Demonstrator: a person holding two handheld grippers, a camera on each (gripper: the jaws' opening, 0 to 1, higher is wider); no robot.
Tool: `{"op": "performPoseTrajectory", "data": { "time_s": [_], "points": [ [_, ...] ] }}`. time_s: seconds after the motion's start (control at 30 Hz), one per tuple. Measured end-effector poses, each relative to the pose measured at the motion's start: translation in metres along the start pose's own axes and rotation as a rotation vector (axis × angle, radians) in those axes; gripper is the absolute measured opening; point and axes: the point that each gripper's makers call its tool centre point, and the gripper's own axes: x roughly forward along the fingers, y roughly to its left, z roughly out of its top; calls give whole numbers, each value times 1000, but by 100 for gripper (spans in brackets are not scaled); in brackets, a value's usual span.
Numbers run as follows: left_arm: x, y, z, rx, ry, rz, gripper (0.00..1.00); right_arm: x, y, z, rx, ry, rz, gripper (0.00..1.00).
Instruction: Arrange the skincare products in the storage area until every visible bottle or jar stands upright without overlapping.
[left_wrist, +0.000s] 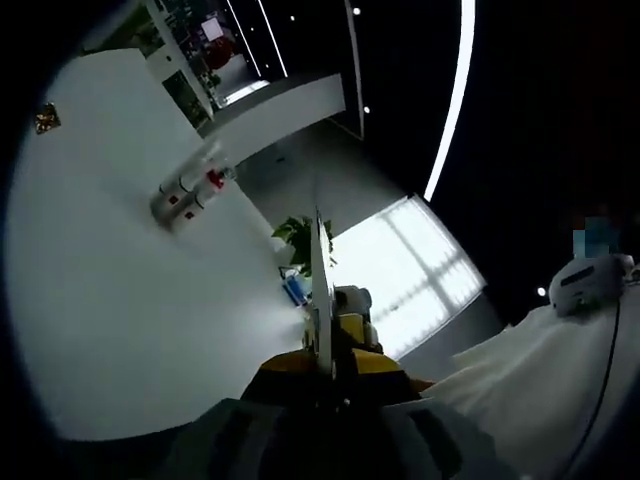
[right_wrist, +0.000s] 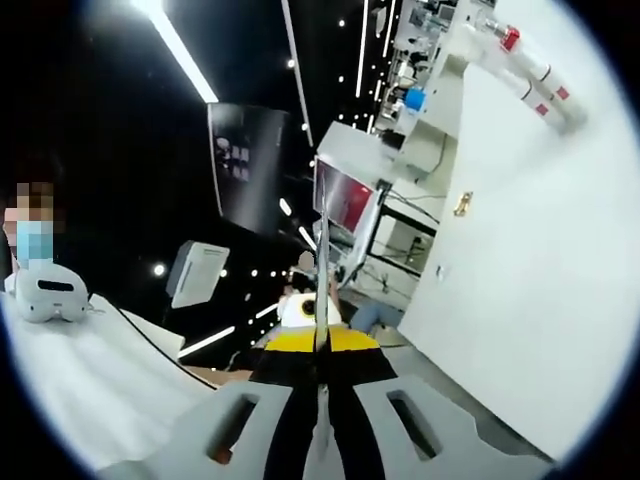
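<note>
Between both pairs of jaws I saw only a thin seam: left gripper (left_wrist: 322, 300) and right gripper (right_wrist: 322, 300) were closed on nothing. I found no bottle or jar near either; both cameras pointed up at a white wall (left_wrist: 120, 300), dark ceiling and light strip (left_wrist: 455, 90). White cloth (right_wrist: 90, 380) lay beside the right gripper.

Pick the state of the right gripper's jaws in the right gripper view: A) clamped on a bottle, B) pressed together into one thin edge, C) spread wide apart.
B: the right gripper shows its jaws meeting as a single thin vertical blade above the yellow-and-black body, with nothing between them.
</note>
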Motion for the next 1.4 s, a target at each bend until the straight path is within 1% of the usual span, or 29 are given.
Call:
{"op": "performPoseTrajectory", "data": {
  "time_s": [0.03, 0.1, 0.2, 0.27, 0.33, 0.47, 0.53, 0.6, 0.7, 0.73, 0.77, 0.8, 0.83, 0.9, 0.97, 1.0, 1.03, 1.07, 1.1, 1.13, 1.17, 1.2, 1.23, 1.27, 1.3, 1.33, 1.37, 1.4],
  "points": [
    [-1, -3, -3, 6, 20, -15, 3, 2, 0, -1, -4, 2, 1, 0],
    [-2, -2, 0, 12, 3, -11, 3, 3, 1, 0, 8, -7, 10, 0],
    [-2, -2, 0, 5, -1, -10, 2, 3, -1, 0, -1, -16, 11, 2],
    [-1, -1, 0, -1, 1, -4, 2, 1, -2, 0, -22, -25, -2, 5],
    [-1, 0, 0, -9, 4, 2, 2, -3, -3, 1, -25, -35, -7, 8],
    [-1, 3, 1, -23, -4, 9, 2, -13, -4, 8, -27, -91, -26, 15],
    [-1, 4, 3, -28, -11, 12, 2, -15, -5, 8, -33, -101, -41, 19],
    [-1, 6, 4, -47, -18, 16, 2, -19, -8, 7, -70, -114, -80, 23],
    [0, 6, 5, -70, -19, 12, 2, -22, -17, 9, -141, -142, -173, 33],
    [0, 6, 6, -72, -22, 14, 2, -23, -17, 10, -181, -142, -198, 38],
    [-1, 7, 10, -80, -35, 16, 2, -24, -18, 11, -248, -144, -240, 40],
    [-2, 7, 13, -88, -47, 17, 2, -24, -19, 11, -291, -143, -276, 42],
    [-3, 8, 16, -93, -59, 21, 2, -24, -20, 11, -311, -140, -305, 44],
    [-8, 13, 22, -97, -65, 39, 2, -23, -20, 14, -357, -159, -338, 47],
    [-12, 16, 27, -110, -71, 62, 2, -22, -21, 17, -380, -192, -381, 50],
    [-13, 17, 28, -113, -72, 67, 2, -21, -21, 16, -380, -192, -396, 52],
    [-15, 17, 32, -116, -78, 80, 2, -20, -25, 15, -407, -181, -434, 54],
    [-16, 17, 34, -115, -77, 84, 2, -20, -26, 14, -420, -170, -451, 55],
    [-19, 19, 39, -112, -76, 95, 2, -20, -32, 12, -461, -141, -504, 56],
    [-20, 21, 41, -112, -77, 105, 2, -17, -33, 10, -488, -122, -514, 57],
    [-20, 22, 42, -112, -78, 108, 2, -17, -33, 9, -497, -113, -521, 57],
    [-24, 28, 50, -121, -88, 119, 2, -15, -39, 8, -548, -92, -574, 57],
    [-25, 31, 54, -130, -95, 119, 2, -14, -43, 6, -566, -66, -598, 57],
    [-26, 34, 59, -136, -108, 118, 2, -13, -49, 1, -587, -22, -632, 57],
    [-26, 37, 63, -142, -117, 118, 2, -12, -53, 0, -605, -2, -656, 56],
    [-26, 39, 67, -151, -127, 114, 2, -10, -59, -2, -616, 34, -686, 55],
    [-26, 41, 70, -158, -133, 115, 2, -11, -62, -5, -591, 54, -708, 53],
    [-26, 42, 75, -163, -144, 115, 2, -8, -61, -2, -593, 38, -705, 53]
  ]
}}
